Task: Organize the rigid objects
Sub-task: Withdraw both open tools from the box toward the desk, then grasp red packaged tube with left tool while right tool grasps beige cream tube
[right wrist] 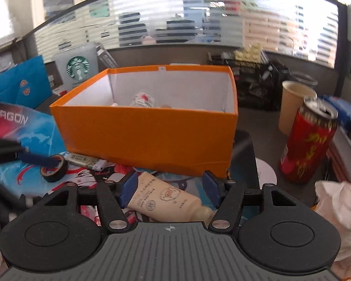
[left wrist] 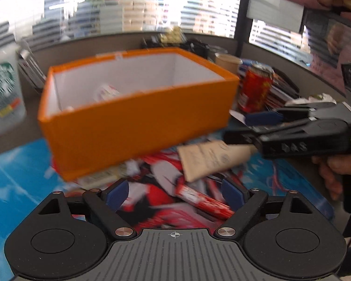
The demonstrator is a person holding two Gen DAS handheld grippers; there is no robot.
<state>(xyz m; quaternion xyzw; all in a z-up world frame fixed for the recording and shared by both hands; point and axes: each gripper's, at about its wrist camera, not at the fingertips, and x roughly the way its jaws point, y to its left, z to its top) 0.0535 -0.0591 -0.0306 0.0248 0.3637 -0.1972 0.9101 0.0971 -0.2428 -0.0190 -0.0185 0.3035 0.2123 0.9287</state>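
Observation:
An open orange box (left wrist: 138,121) (right wrist: 152,131) with white inside walls stands on the desk mat; a small bottle (right wrist: 142,99) lies in it. My left gripper (left wrist: 175,194) is open over a red stick-shaped packet (left wrist: 203,201) on the mat. My right gripper (right wrist: 170,189) is open, its blue pads on either side of a cream tube (right wrist: 166,199) lying on the mat; it also shows in the left wrist view (left wrist: 264,126), above the tube (left wrist: 210,157). A black tape roll (right wrist: 55,167) and a lighter (right wrist: 86,160) lie at the left.
A red drink can (right wrist: 306,140) (left wrist: 255,89) and a paper cup (right wrist: 292,105) stand right of the box. A Starbucks cup (right wrist: 77,68) (left wrist: 3,93) stands behind left. Crumpled white paper (right wrist: 339,210) lies at the right. A black mesh organiser (right wrist: 255,86) is at the back.

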